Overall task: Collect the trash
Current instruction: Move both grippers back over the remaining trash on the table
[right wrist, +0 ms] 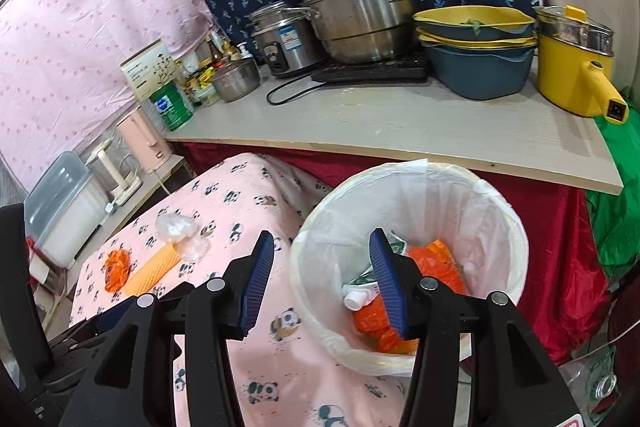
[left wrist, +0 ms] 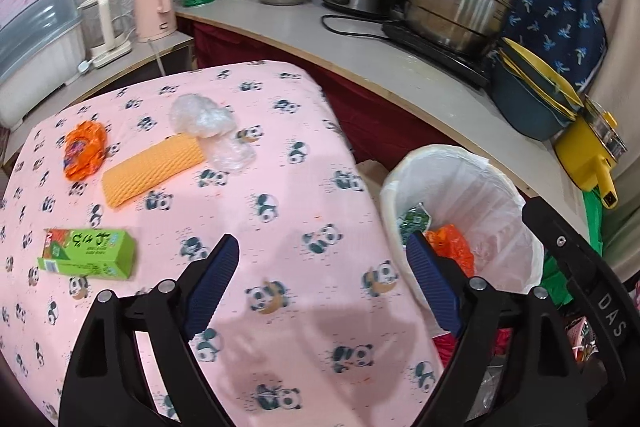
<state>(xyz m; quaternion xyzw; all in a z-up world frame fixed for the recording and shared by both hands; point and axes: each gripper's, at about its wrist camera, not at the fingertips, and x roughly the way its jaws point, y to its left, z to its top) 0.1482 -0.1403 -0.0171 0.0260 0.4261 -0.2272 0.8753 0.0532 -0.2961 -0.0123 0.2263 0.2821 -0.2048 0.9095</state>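
On the pink panda tablecloth [left wrist: 280,155] lie a crumpled orange wrapper [left wrist: 84,155], a yellow ridged foam pad [left wrist: 154,173], clear plastic wrap [left wrist: 204,117] and a green carton [left wrist: 90,253]. My left gripper [left wrist: 322,241] hovers over the table's right side, open and empty. To its right stands a white-lined trash bin [left wrist: 480,195]. My right gripper [right wrist: 321,238] hangs above the near left rim of this bin [right wrist: 440,203], open with nothing between its fingers. Inside the bin lie an orange wrapper [right wrist: 440,259] and a green-and-white tube [right wrist: 360,291].
A grey counter [right wrist: 400,123] runs behind the table and bin. It carries a large steel pot [right wrist: 360,19], a rice cooker [right wrist: 284,39], stacked blue-and-yellow bowls [right wrist: 476,55] and a yellow pot [right wrist: 576,75]. A pink kettle [left wrist: 154,3] and a plastic box [left wrist: 36,55] stand at left.
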